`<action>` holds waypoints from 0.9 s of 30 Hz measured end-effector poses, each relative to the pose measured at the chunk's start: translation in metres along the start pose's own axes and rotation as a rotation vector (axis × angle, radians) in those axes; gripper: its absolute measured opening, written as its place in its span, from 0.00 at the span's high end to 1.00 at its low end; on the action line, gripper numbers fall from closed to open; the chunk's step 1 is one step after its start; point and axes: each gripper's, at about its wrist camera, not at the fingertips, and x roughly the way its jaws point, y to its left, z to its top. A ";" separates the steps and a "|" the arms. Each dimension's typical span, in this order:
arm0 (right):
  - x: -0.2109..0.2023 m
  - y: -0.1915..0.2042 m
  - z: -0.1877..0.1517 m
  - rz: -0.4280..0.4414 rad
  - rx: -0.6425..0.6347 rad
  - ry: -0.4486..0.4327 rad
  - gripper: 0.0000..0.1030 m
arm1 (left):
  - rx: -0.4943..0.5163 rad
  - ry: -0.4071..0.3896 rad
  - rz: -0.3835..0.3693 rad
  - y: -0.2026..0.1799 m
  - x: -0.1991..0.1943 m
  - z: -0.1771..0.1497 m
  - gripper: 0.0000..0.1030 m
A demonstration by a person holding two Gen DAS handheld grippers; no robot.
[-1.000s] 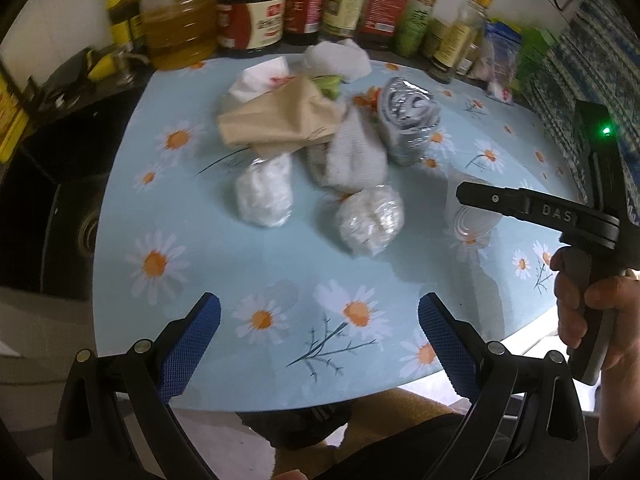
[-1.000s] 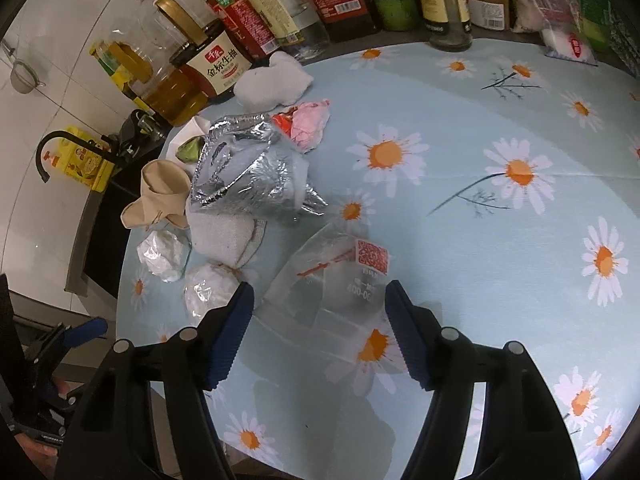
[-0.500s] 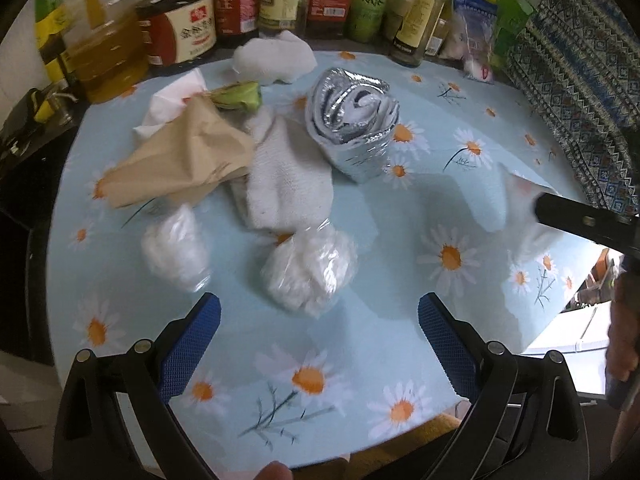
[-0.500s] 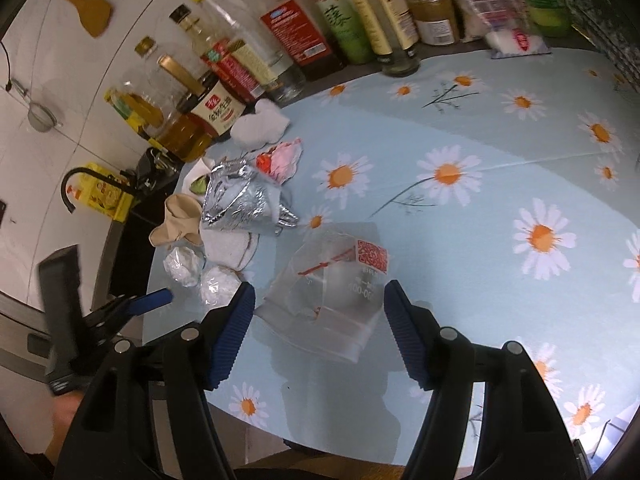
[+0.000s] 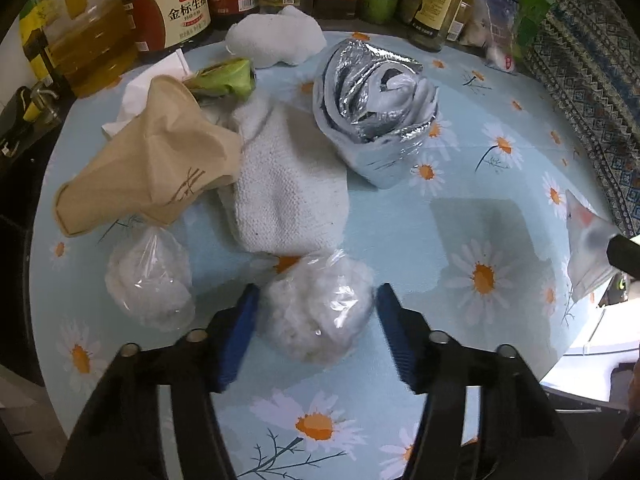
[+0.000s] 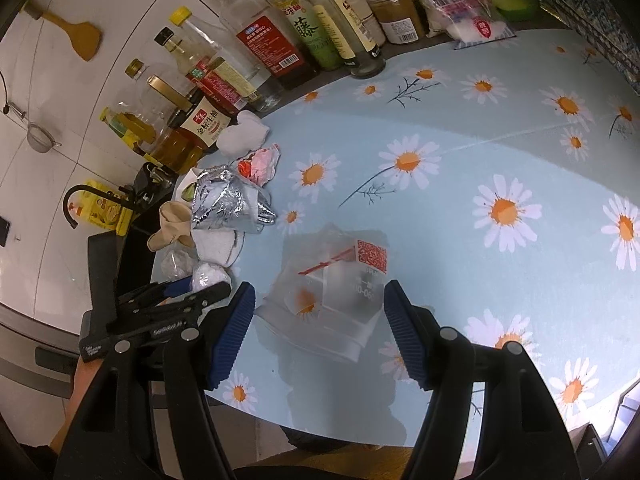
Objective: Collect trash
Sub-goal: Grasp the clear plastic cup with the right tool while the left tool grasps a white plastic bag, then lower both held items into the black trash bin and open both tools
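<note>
Left gripper (image 5: pixel 316 320) points steeply down over the daisy-print bench (image 5: pixel 500 208), fingers closing around a clear-wrapped white wad (image 5: pixel 316 308); left pad at the wad's edge, right pad just short of it, so no firm grip yet

Second wrapped wad (image 5: pixel 150 284) lies just beside, at 9 o'clock of the first. At 12 o'clock of the held-between wad: a white knit cloth (image 5: pixel 288 184), touching or nearly so. Crumpled tan paper bag (image 5: pixel 152 168) overlaps the cloth's left edge; green wrapper (image 5: pixel 224 80) and a white napkin (image 5: pixel 136 96) behind it. Silver foil bag (image 5: pixel 376 108) at 1 o'clock, apart from the cloth. White rag (image 5: pixel 276 38) at the far rim, against the row of sauce and oil bottles (image 5: pixel 180 12)

Right gripper (image 6: pixel 318 320) about half open, a flattened clear plastic bag with red QR label (image 6: pixel 336 280) lying between its fingers; cannot tell whether the pads touch it. Pink-and-red wrapper (image 6: pixel 262 164) near the foil bag in this view. Wooden spatula (image 6: pixel 74 36) and small strainer (image 6: pixel 40 140) hang on the tiled wall at 10 o'clock
</note>
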 end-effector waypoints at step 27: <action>0.023 0.084 -0.063 0.028 -0.075 0.053 0.35 | -0.040 -0.067 -0.114 0.041 -0.076 -0.088 0.49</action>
